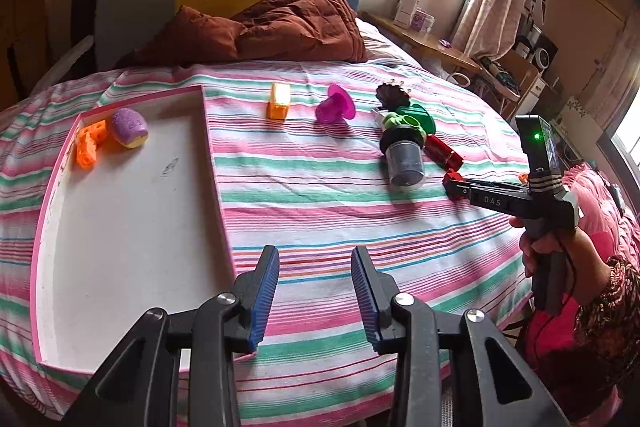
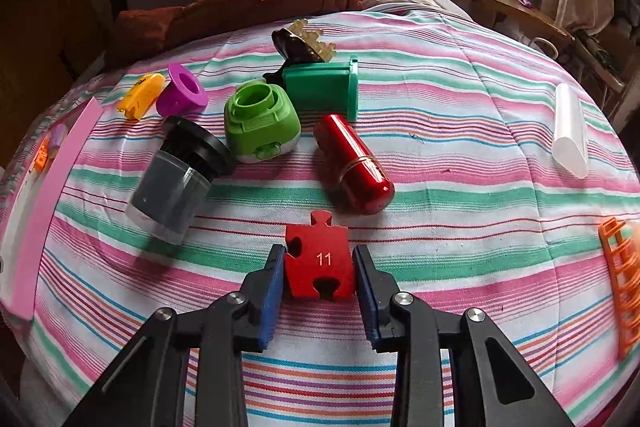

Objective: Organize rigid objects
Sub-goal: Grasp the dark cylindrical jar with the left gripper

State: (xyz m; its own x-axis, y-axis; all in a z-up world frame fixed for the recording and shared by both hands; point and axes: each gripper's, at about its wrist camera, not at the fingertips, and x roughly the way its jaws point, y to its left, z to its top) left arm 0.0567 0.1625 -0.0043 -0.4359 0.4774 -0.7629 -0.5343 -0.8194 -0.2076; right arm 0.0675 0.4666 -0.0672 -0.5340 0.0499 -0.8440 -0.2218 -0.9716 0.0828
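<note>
Two views are showing one striped bed [image 1: 320,195]. In the left wrist view, the left gripper [image 1: 315,301] is hovering over the bedspread just right of the pink-rimmed tray [image 1: 212,163], its blue fingers [image 1: 266,291] standing spread with nothing between them. Inside the tray, an orange block [image 1: 90,143] and a purple-and-yellow piece [image 1: 129,128] are lying together in the far corner. Beyond the tray's right wall, an orange box [image 1: 279,101], a magenta cup [image 1: 335,104] and a cluster with a dark clear-walled jar [image 1: 404,159] are lying on the stripes. Further right of the tray, a hand [image 1: 540,251] is holding the right gripper [image 1: 456,185], whose tips are sitting at a red puzzle piece [image 1: 453,175].

In the right wrist view, the right gripper [image 2: 320,273] is pinching the red puzzle piece [image 2: 320,263], marked 11, with a blue pad lying against each side while the piece is resting on the bedspread. The tray's pink rim [image 2: 52,187] is showing at the far left, well apart from the piece. Between the two, the jar [image 2: 176,179] is lying on its side beside a green round toy [image 2: 260,123]. A red capsule [image 2: 356,163] is lying just beyond the puzzle piece, a green spool [image 2: 324,91] behind it, a white tube [image 2: 570,131] and an orange lattice piece [image 2: 622,283] off to the right.
</note>
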